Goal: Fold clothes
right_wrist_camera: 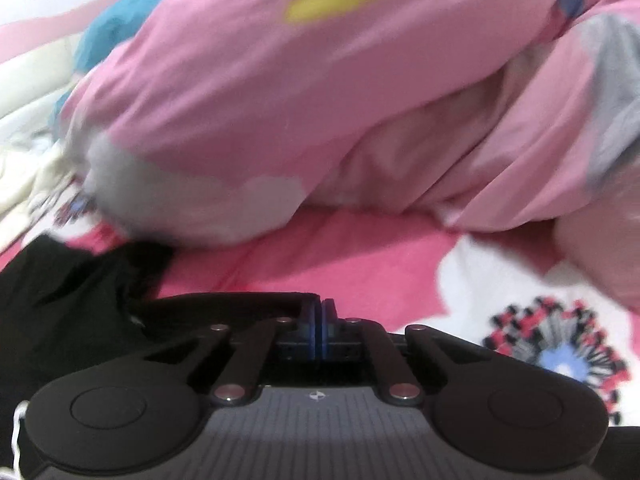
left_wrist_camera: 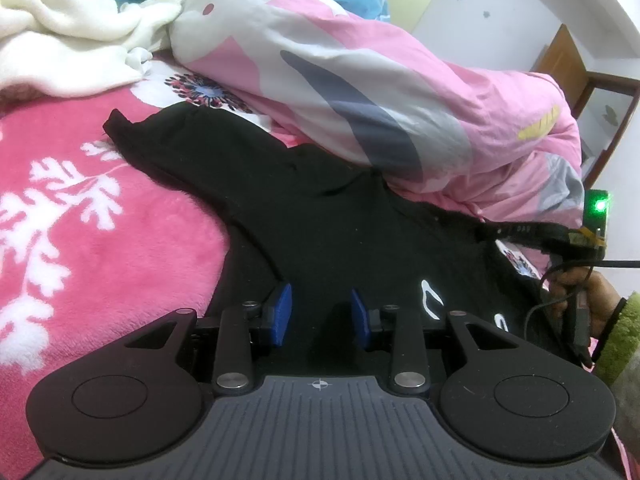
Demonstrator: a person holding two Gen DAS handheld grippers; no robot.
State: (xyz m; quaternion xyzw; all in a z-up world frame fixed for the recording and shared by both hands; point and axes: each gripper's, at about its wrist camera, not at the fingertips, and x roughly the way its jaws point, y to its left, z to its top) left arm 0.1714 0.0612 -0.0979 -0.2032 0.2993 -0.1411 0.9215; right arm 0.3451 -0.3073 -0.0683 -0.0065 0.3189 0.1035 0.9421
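Observation:
A black garment (left_wrist_camera: pixel 320 216) lies spread on the pink flowered blanket (left_wrist_camera: pixel 100 220), one sleeve reaching to the far left. White print (left_wrist_camera: pixel 432 300) shows on its near right part. My left gripper (left_wrist_camera: pixel 321 315) hovers low over the garment's near part; its blue pads stand apart and only flat black cloth shows in the gap. My right gripper (left_wrist_camera: pixel 486 232) sits at the garment's right edge, held by a hand (left_wrist_camera: pixel 588 296) in a green sleeve. In the right wrist view, my right gripper (right_wrist_camera: pixel 319 320) has its pads pressed together on a strip of the garment's (right_wrist_camera: pixel 60 300) edge.
A bulky pink and grey duvet (left_wrist_camera: pixel 360 80) is heaped right behind the garment and overlaps its far edge; it fills the right wrist view (right_wrist_camera: pixel 320 100). A cream fleece (left_wrist_camera: pixel 60 40) lies at the far left. Bare blanket (right_wrist_camera: pixel 340 256) stretches ahead of the right gripper.

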